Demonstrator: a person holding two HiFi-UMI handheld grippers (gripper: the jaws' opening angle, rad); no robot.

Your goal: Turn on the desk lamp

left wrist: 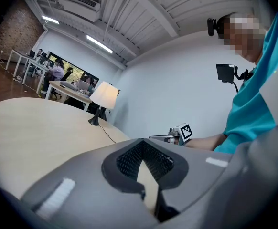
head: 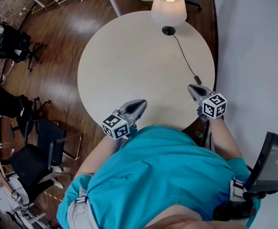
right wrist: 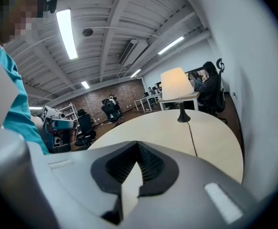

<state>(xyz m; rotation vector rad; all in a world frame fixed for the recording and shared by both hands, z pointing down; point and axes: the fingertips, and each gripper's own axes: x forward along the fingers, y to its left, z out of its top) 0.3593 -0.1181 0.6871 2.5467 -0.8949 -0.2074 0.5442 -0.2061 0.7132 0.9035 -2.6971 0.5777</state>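
The desk lamp [head: 168, 6] stands upright at the far edge of the round table [head: 129, 61], and its pale shade glows. Nearest, at the table's near edge, a person in a teal shirt [head: 163, 171] holds both grippers out over the tabletop. The left gripper [head: 140, 104] hangs above the near edge. Its fingers are pressed together to a point with nothing between them, and its own view shows the dark pads meeting at the tip. The right gripper [head: 192, 88] is over the table's right side, close to the white wall [head: 258, 46], and its fingers are likewise closed on nothing. Just beyond its tip lies a small dark switch [head: 197, 79] on the lamp's cord [head: 183, 51]; whether the tip touches it I cannot tell. From the switch the thin black cord runs across the bare top to the lamp's round dark base [head: 168, 30]. Off to the left of the table, black office chairs [head: 12, 44] stand on the wood floor [head: 53, 56].
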